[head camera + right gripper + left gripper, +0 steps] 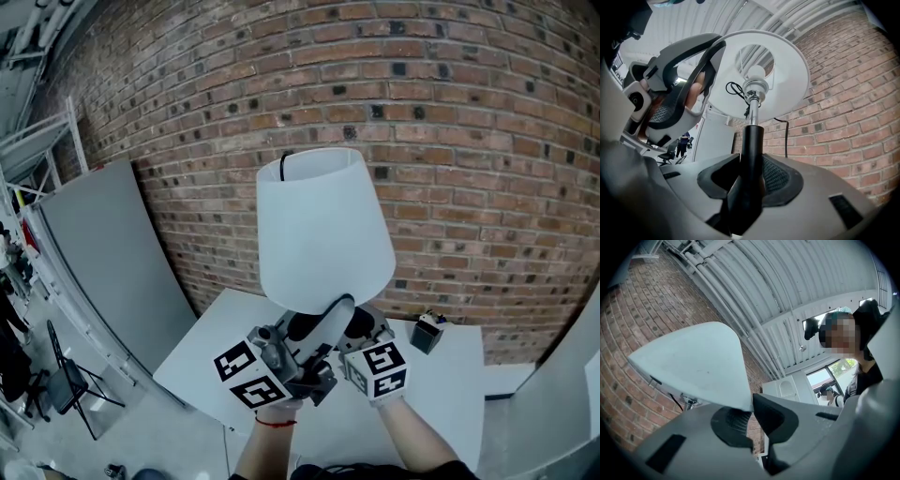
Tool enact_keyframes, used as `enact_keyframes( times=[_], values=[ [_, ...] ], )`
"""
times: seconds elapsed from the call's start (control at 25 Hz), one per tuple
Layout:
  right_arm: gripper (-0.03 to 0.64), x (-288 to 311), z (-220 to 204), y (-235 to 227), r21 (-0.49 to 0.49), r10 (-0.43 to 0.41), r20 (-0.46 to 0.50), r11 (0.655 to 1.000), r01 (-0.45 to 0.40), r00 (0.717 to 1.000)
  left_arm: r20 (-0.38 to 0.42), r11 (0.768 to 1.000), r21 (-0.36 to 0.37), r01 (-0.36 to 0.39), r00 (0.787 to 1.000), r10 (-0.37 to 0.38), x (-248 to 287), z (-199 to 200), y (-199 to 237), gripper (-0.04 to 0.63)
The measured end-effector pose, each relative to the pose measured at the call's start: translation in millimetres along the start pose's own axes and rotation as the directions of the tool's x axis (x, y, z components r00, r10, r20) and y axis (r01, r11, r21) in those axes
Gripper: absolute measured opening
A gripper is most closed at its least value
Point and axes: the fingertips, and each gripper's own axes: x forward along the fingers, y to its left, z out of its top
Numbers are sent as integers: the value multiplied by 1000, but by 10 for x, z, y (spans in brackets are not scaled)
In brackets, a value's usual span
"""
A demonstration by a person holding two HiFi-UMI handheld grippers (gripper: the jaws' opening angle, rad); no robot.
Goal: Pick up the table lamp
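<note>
Much of the lamp [323, 230] is lost to me.
Along my right gripper [750, 176], clamped on the pole [751, 145], the pole's lower end runs off the bottom edge. Along my left gripper [752, 413], the shade [693, 366] hides the pole, and I cannot tell how deep its rim sits between my pads. In the head view both grippers and the shade cover pole and foot; the cord [285, 161] shows only at the shade's top. A dark thing [427, 331] on the table [450, 394] is too small to name.
</note>
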Motion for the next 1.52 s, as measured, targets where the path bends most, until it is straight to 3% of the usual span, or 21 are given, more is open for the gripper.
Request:
enact_keyframes(
  times=[1.52],
  values=[
    [147, -83, 122, 54, -24, -30, 23, 999, 31, 999, 7, 1000, 11, 18, 1000, -18, -6, 81, -149, 17]
  ],
)
